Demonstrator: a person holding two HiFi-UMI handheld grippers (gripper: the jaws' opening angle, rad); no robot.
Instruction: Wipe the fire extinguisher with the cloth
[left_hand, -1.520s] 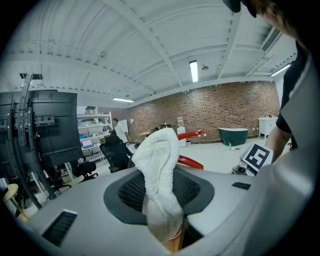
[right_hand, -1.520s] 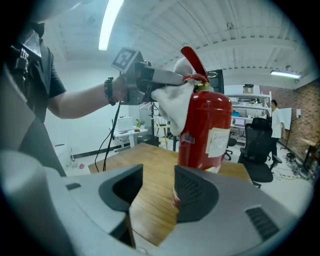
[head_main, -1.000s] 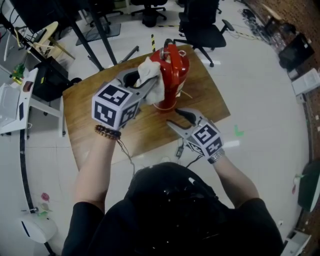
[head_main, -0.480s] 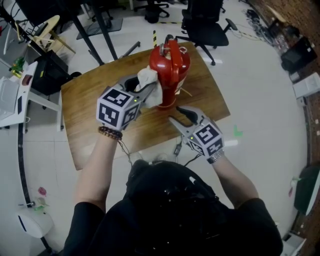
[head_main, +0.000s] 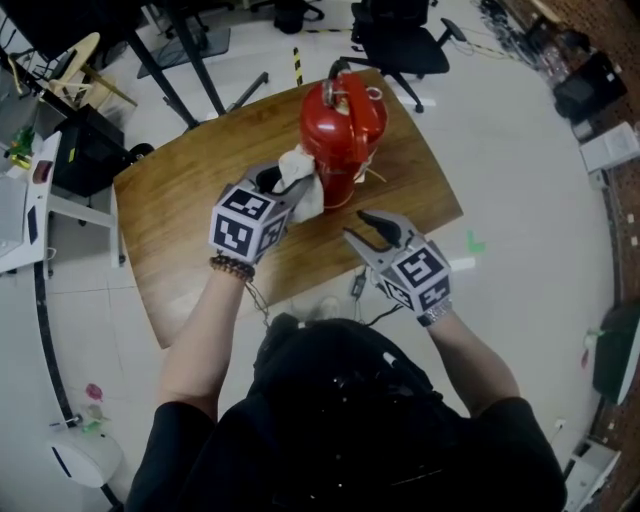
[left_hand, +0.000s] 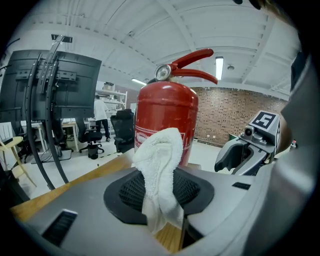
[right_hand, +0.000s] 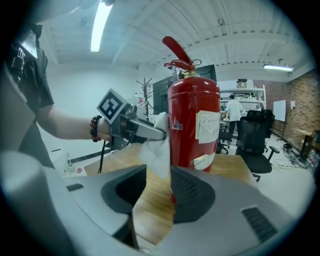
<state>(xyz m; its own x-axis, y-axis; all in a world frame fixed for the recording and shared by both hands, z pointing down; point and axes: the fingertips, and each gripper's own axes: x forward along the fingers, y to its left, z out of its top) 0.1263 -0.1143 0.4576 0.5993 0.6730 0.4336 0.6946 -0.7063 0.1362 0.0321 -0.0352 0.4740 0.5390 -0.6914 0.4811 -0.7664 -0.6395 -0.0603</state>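
**Cloth clamped in left gripper, pressed to extinguisher**

The left gripper (left_hand: 160, 187) is clenched on a white cloth (left_hand: 161, 165), whose bunched end sticks up past the jaws and touches the side of the red fire extinguisher (head_main: 343, 125). The right gripper (head_main: 366, 228) hangs near the extinguisher's base without touching it; its jaws stand apart with nothing gripped and have just been closing. The extinguisher stands upright toward the far edge of the wooden table (head_main: 180, 220)
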